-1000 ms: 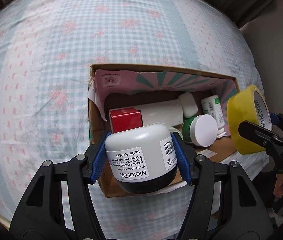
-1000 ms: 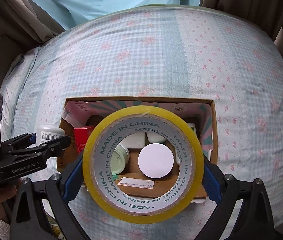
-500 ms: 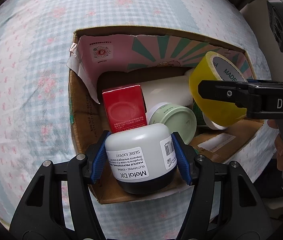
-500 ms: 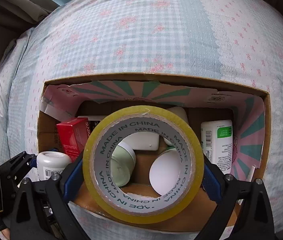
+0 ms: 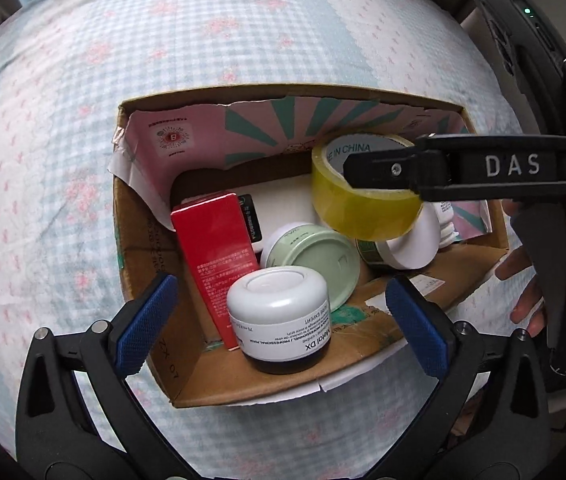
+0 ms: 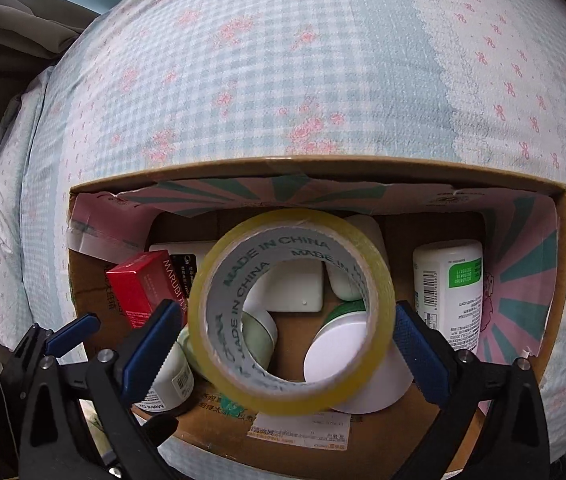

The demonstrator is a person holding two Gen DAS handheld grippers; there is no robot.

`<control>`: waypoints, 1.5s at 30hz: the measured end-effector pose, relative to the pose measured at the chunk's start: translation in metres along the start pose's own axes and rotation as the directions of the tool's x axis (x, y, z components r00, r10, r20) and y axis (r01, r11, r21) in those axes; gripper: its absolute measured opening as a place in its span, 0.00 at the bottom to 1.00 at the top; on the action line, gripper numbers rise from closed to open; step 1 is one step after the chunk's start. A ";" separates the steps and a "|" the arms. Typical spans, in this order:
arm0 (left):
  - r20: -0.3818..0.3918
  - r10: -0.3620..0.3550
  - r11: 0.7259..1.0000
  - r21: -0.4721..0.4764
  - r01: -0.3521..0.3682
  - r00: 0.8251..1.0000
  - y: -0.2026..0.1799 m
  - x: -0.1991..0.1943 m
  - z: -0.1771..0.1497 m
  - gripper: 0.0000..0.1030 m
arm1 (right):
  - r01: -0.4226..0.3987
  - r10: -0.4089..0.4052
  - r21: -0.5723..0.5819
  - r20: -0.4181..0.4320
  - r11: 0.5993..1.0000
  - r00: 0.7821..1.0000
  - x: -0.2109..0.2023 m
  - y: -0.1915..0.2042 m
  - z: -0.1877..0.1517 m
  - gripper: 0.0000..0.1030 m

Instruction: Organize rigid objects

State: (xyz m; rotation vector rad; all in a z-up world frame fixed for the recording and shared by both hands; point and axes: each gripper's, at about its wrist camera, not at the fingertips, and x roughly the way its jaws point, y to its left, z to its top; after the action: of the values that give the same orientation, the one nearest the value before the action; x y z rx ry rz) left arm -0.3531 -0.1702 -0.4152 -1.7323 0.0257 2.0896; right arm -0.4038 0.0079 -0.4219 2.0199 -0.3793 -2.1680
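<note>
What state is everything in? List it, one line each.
left gripper: open, empty
right gripper: open, apparently clear of the tape
Meial DX jar: free of the pads, standing in the box
tape roll: tilted, over the jars
red carton: on end
cardboard box: open-topped

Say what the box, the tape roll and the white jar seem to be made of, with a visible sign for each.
Box: corrugated cardboard, matte brown, with torn edges and a printed paper lining.
Tape roll: glossy, see-through yellowish film, probably plastic, wound on a grey printed core, likely card.
White jar: smooth, slightly shiny plastic by the look, with a paper-like label.
</note>
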 end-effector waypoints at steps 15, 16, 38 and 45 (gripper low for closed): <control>0.018 0.000 1.000 -0.027 0.000 1.000 0.007 -0.024 0.002 1.00 | 0.014 -0.013 -0.010 0.029 1.000 0.999 -0.027 0.000 -0.006 1.00; 0.020 0.001 1.000 -0.024 0.000 1.000 0.007 -0.027 0.001 1.00 | 0.021 -0.021 -0.009 0.029 1.000 0.999 -0.028 -0.001 -0.008 1.00; 0.177 0.116 0.989 -0.108 -0.098 0.977 -0.083 -0.169 -0.016 1.00 | -0.012 0.025 -0.160 0.079 0.987 0.997 -0.174 -0.024 -0.084 1.00; 0.425 0.157 0.987 -0.102 -0.125 0.891 -0.158 -0.290 -0.013 1.00 | 0.134 -0.062 -0.153 0.406 0.979 0.912 -0.323 -0.037 -0.126 1.00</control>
State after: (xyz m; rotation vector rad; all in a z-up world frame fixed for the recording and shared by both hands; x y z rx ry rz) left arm -0.2505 -0.1193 -0.1050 -1.2959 -0.0579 2.5696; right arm -0.2511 0.1244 -0.1311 1.5267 -0.1218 -2.5748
